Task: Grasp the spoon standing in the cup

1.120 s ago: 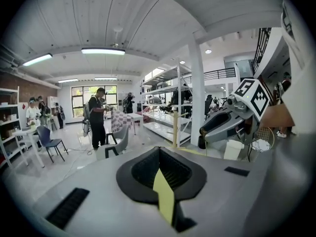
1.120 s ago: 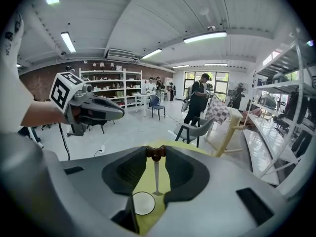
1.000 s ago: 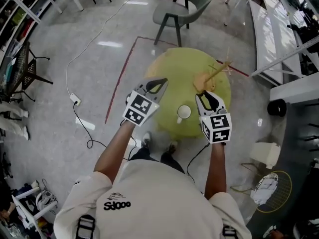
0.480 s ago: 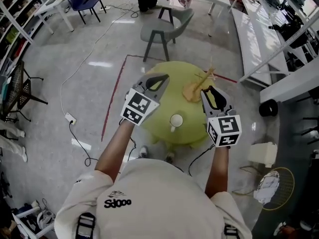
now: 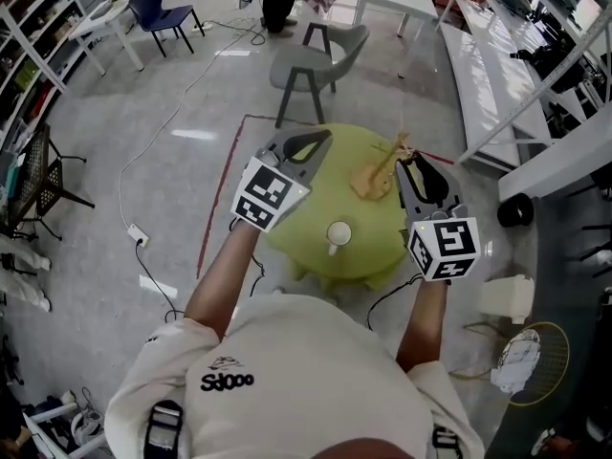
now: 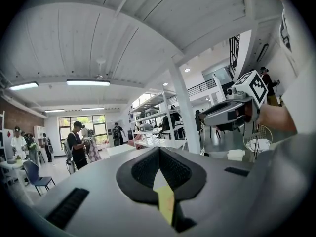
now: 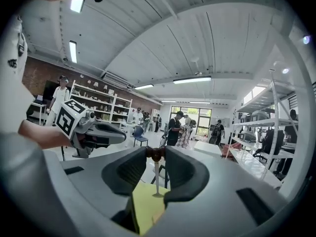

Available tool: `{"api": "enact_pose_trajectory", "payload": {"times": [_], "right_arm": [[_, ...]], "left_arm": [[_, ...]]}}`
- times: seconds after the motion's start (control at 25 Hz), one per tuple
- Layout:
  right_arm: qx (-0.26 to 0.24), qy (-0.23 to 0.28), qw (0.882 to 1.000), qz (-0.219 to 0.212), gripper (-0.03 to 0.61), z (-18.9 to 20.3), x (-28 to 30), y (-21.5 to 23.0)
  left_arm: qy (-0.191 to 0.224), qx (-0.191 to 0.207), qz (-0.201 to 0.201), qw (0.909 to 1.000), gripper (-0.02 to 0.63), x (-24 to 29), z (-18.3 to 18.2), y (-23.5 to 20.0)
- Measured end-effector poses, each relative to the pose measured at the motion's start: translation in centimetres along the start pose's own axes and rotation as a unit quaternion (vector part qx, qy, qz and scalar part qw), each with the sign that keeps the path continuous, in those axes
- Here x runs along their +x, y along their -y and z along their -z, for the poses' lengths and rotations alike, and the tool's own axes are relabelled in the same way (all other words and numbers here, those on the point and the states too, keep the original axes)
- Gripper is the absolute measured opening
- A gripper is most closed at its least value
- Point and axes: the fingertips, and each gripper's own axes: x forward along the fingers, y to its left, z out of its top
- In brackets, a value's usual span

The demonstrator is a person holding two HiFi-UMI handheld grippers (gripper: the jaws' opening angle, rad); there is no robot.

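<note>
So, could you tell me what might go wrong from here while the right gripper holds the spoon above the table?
The right gripper pinches the spoon only by its brown top end, at the very jaw tips. The thin stem hangs free, so it may swing or slip out.
The wooden piece and white cup stand on the yellow-green table beside that gripper in the head view; the dangling spoon could knock them.

Person: off-white short-sleeved shirt, black lettering across it, black straps at both shoulders. Tools: left gripper and right gripper, grey bodies, black ridged pads lining the jaws. Behind each gripper's jaws, a white cube printed with black square markers.
</note>
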Motion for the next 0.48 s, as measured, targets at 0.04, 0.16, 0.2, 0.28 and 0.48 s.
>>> {"api": "enact_pose_trajectory", "payload": {"times": [0.04, 0.16, 0.2, 0.28, 0.48], "right_arm": [[0.000, 0.002, 1.000, 0.000, 0.138, -0.18, -0.13, 0.06], [0.000, 0.004, 1.000, 0.000, 0.138, -0.45, -0.40, 0.11], [0.000, 0.005, 1.000, 0.000, 0.138, -0.49, -0.44, 0.11], [0.001, 0.004, 1.000, 0.000, 0.138, -0.57, -0.43, 0.11], [0.002, 0.002, 1.000, -0.001, 0.138, -0.59, -0.36, 0.26]], "left_arm": [[0.002, 0.001, 0.000, 1.0000, 0.026, 0.02, -0.23, 0.05], [0.005, 0.001, -0.001, 1.0000, 0.026, -0.01, -0.71, 0.10], [0.006, 0.001, 0.000, 1.0000, 0.026, -0.03, -0.80, 0.10], [0.006, 0.001, 0.000, 1.0000, 0.026, -0.01, -0.90, 0.05], [0.008, 0.002, 0.002, 1.0000, 0.026, 0.16, -1.18, 0.09]]}}
